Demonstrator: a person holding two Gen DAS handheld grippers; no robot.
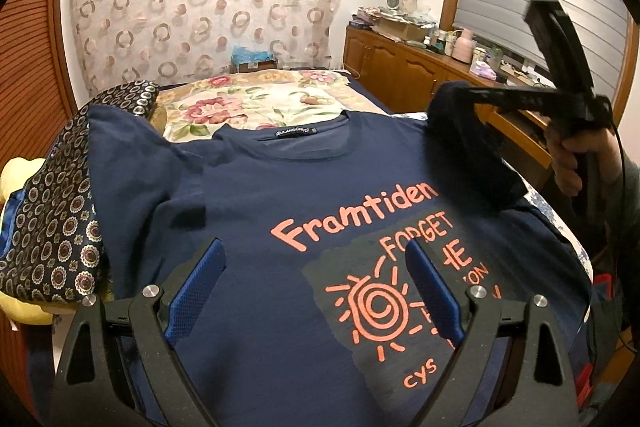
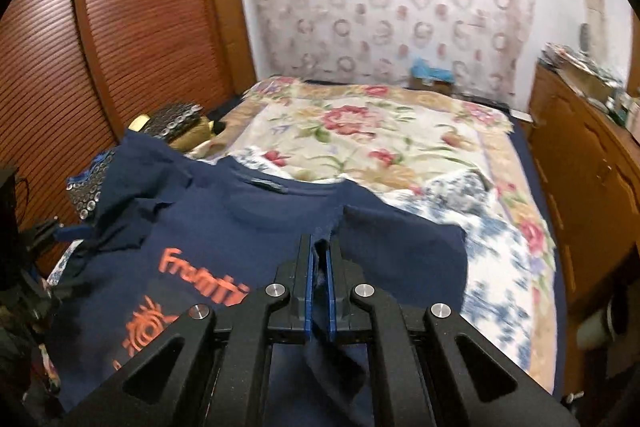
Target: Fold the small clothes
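**Navy tee spread on the bed, one sleeve pinched**

Blue-padded fingers of the left gripper (image 1: 314,291) stand wide apart just above the chest print of the navy T-shirt (image 1: 248,187), holding nothing. That shirt lies front-up across the floral bedspread (image 2: 360,131), collar away from the camera, its left sleeve rumpled against a patterned dark cloth (image 1: 52,227). Coral lettering reads "Framtiden" over "FORGET", with partly hidden letters "HE", "ON" and "CYS" around a spiral sun (image 1: 374,307); the small neck label (image 1: 292,134) is too fine to read. On the other side, the right gripper (image 2: 319,279) has its pads pressed together on a fold of the shirt's right sleeve (image 2: 400,239), lifting it off the bed. A wooden dresser (image 1: 400,67) with clutter stands alongside.
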